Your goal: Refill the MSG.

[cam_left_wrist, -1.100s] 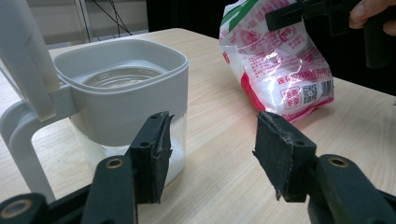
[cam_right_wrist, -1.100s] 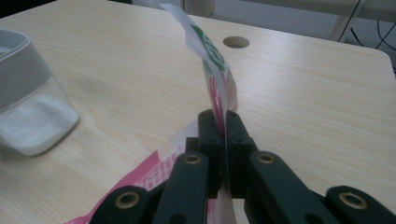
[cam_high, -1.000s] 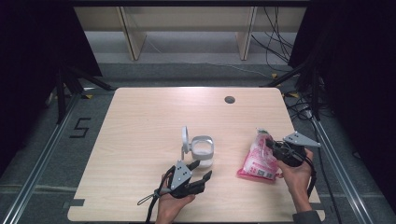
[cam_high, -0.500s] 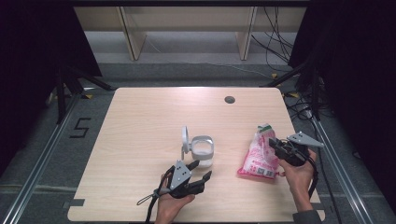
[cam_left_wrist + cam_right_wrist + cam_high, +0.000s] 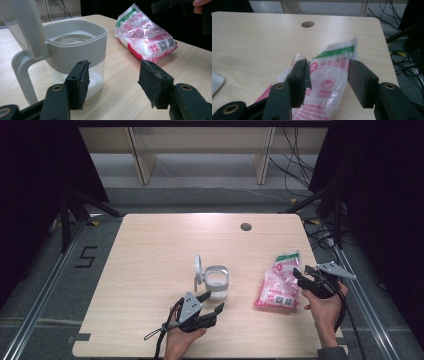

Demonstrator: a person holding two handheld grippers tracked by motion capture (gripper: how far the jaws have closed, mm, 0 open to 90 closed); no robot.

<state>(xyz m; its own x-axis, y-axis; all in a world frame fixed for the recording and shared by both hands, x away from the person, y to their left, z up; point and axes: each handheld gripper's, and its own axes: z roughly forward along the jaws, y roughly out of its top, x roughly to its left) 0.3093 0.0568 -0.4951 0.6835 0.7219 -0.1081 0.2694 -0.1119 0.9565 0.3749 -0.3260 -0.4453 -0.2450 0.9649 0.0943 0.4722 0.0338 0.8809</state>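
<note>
The bag (image 5: 280, 281) of white grains lies flat near the table's (image 5: 150, 250) right edge, its torn green-and-clear top between the spread jaws of the right gripper (image 5: 327, 75), which grips nothing yet. A pinch on that loose film alone could let the bag slump and spill. The left gripper (image 5: 113, 83), wide open and empty, sits just before the open-lidded container (image 5: 75, 47) toward the front edge. Red Chinese print and a square code show; too small to read.

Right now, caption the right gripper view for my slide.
Open right tongs straddling the pink-and-white plastic bag on the wooden table.
</note>
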